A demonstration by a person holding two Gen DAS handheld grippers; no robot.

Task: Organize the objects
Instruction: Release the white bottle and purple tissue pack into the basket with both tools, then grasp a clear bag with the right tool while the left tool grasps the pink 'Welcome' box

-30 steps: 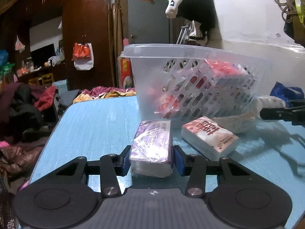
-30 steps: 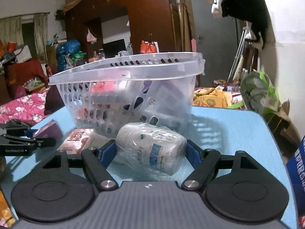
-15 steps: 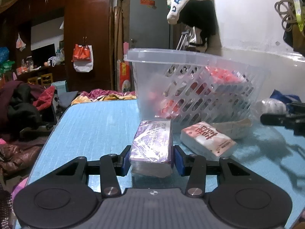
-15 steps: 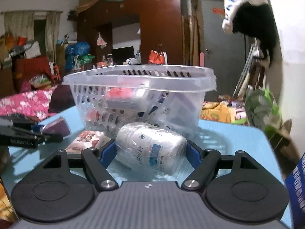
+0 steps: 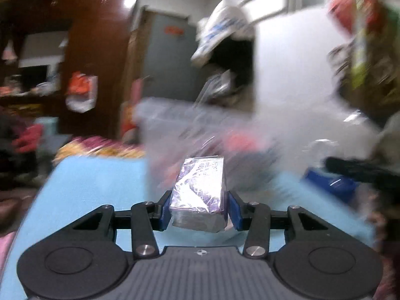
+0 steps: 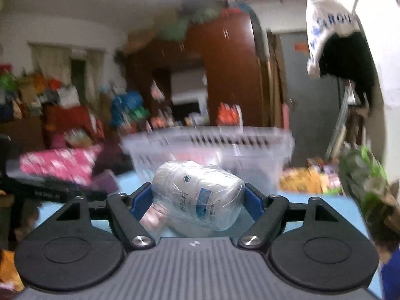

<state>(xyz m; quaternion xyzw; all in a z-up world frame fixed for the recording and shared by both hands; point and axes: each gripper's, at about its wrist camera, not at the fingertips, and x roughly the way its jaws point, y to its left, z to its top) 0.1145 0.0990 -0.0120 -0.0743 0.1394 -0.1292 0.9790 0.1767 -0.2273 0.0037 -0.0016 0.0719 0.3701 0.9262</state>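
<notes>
My left gripper is shut on a purple tissue pack and holds it above the blue table, in front of the clear slotted basket, which is blurred. My right gripper is shut on a white plastic-wrapped roll and holds it above the table, facing the same basket from the other side. The left gripper with the purple pack shows at the left of the right wrist view. The right gripper's arm shows at the right of the left wrist view.
The basket holds red and white packs, seen blurred through its wall. A blue bag lies at the table's right. A pink pack lies on the table under the right gripper. A brown wardrobe and clutter stand behind the table.
Both grippers have lifted their loads up off the table; the basket sits lower in both views. Both views are now motion-blurred.
</notes>
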